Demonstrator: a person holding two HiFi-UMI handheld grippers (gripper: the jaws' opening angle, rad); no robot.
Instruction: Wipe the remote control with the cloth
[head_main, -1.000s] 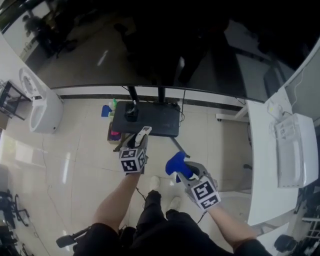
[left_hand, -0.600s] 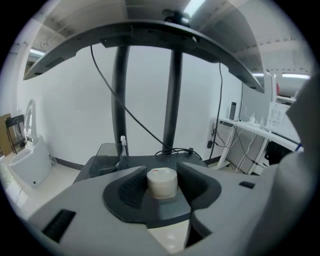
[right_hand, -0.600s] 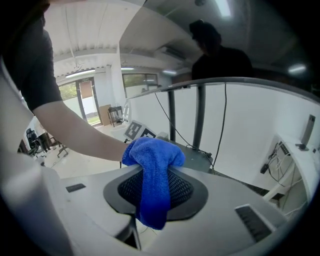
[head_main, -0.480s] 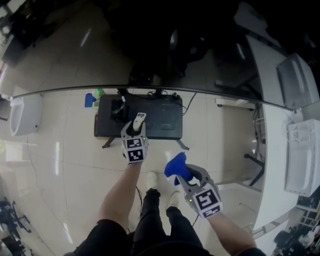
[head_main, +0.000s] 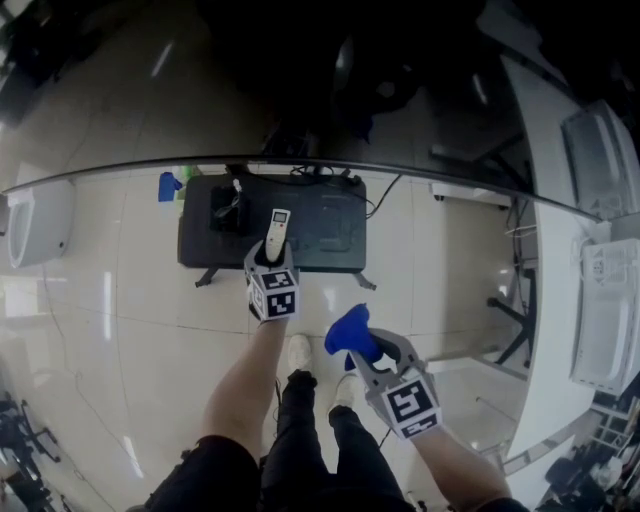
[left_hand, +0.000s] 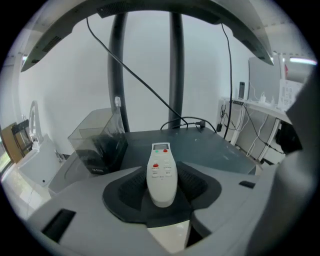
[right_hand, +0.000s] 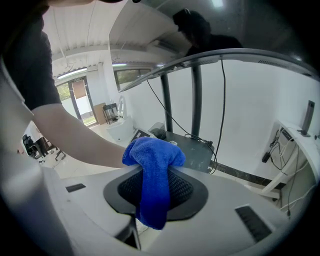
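Head view: glossy pale floor tiles (head_main: 110, 300), with a low dark table (head_main: 330, 240) beneath a large dark screen (head_main: 300, 90). The left tongs (head_main: 271, 258) clamp the white remote control (head_main: 279, 225) over the table's near edge. The right tongs (head_main: 366, 347) pinch the blue cloth (head_main: 346, 328), nearer the person's legs.

Left gripper view: the remote control sits between the jaws, and a clear box (left_hand: 97, 140) stands on the table against a white wall.

Right gripper view: the cloth droops from the closed jaws.
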